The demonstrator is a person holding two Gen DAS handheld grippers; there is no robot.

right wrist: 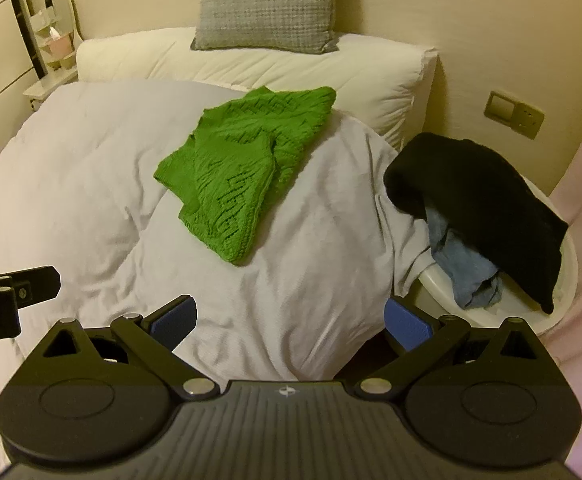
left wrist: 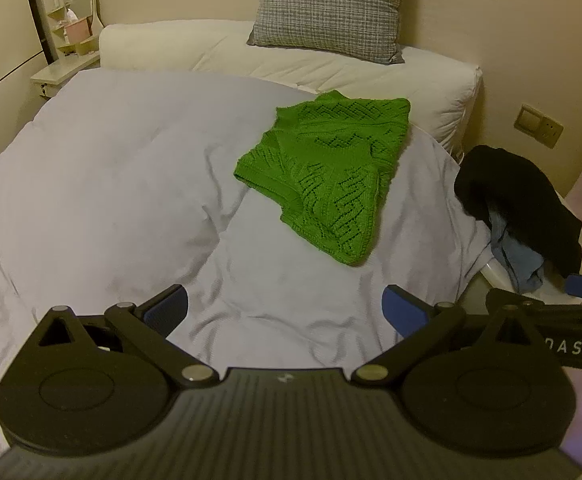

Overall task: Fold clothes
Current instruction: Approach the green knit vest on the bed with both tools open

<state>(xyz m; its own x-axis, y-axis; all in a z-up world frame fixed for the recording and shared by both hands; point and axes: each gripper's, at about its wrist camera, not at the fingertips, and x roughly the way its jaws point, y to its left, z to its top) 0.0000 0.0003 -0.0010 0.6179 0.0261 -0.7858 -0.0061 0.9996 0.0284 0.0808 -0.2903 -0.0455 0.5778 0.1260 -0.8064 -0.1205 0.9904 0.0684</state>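
Note:
A green knitted sweater (left wrist: 325,176) (right wrist: 243,168) lies folded on the pale grey duvet (left wrist: 111,184) (right wrist: 91,168), toward the far right of the bed. My left gripper (left wrist: 285,312) hovers open over the near duvet, well short of the sweater, with nothing between its blue pads. My right gripper (right wrist: 291,322) is also open and holds nothing, above the duvet's near right edge. A black garment (left wrist: 519,200) (right wrist: 479,204) and a blue one (left wrist: 519,256) (right wrist: 465,268) hang over a white basket (right wrist: 531,316) beside the bed.
A grey checked cushion (left wrist: 331,4) (right wrist: 267,4) leans on the wall above a cream pillow (left wrist: 291,60) (right wrist: 251,60). A bedside shelf with a mirror (left wrist: 67,40) stands at the far left. A wall socket (left wrist: 539,126) (right wrist: 515,114) is at the right.

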